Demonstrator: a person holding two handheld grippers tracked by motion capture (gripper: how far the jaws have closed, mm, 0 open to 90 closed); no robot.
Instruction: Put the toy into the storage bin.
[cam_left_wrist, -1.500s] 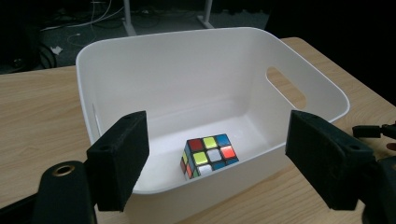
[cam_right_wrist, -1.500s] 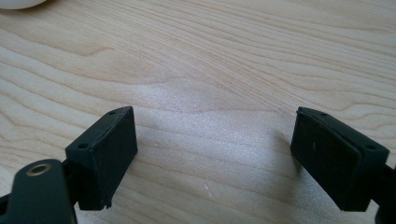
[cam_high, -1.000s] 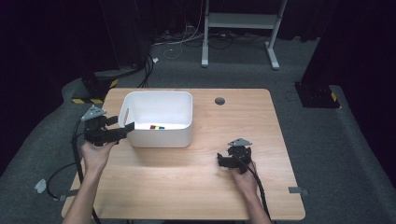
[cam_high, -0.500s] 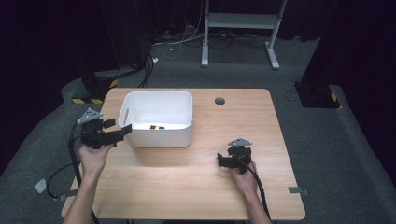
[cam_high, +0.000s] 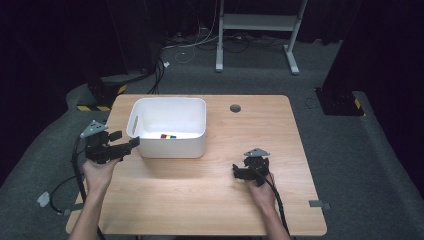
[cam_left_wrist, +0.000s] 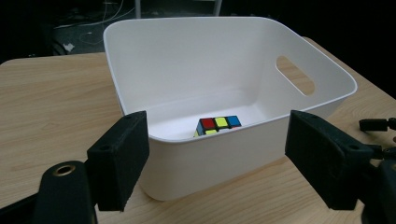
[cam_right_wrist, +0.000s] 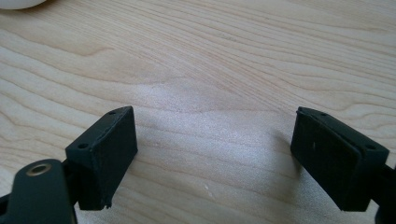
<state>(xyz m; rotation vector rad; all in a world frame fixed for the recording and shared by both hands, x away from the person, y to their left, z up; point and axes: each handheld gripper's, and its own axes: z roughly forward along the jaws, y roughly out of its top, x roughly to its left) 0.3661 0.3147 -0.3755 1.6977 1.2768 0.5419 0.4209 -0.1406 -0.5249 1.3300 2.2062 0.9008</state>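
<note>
I hold my left claw (cam_high: 125, 145) wide open just beside the white bin (cam_high: 170, 127) near the worktop's (cam_high: 210, 200) back left corner, cube (cam_left_wrist: 218, 125) inside, right claw (cam_high: 239, 172) wide over bare wood; next, I think, grip the near rim.

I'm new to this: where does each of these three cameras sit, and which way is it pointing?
High view: above the person's side, looking forward and down at the light wooden table; both forearms, left tool and right tool show.
Left gripper view: rides the left tool, facing the white plastic bin holding a multicoloured puzzle cube.
Right gripper view: rides the right tool, facing bare tabletop.
High and left views share bin and cube.
</note>
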